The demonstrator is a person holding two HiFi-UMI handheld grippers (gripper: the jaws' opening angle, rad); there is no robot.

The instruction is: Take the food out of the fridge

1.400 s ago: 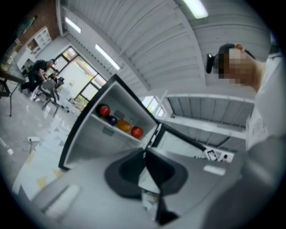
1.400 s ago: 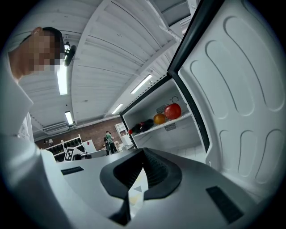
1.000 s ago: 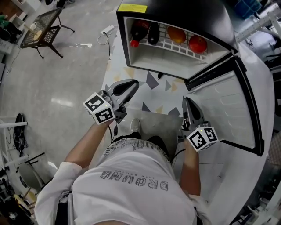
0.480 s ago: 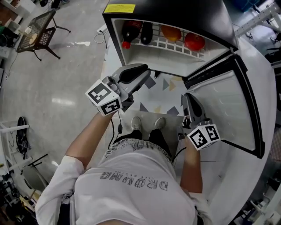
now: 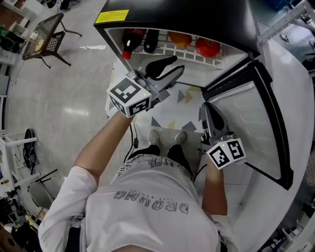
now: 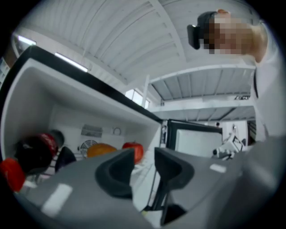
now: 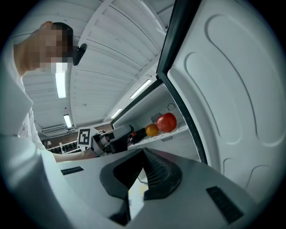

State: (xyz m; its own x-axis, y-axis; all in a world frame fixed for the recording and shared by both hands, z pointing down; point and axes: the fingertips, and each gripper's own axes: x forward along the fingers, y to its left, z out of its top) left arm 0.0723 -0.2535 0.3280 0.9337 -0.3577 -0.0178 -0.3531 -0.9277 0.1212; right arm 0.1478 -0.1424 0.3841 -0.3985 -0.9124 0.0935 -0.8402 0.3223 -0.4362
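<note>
tomato (image 5: 207, 47) at one o'clock is looking soft, probably slippery; i'm opening the empty left gripper (image 5: 172, 69) for its sides, right gripper (image 5: 206, 109) closed, empty.

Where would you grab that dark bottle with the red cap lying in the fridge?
Probably the neck, just behind the red cap, coming straight in through the fridge's open front. The bottle lies on its side on the shelf, cap pointing outward, so the neck looks nearest and narrowest. The left gripper, empty with jaws opening, is closest.
</note>
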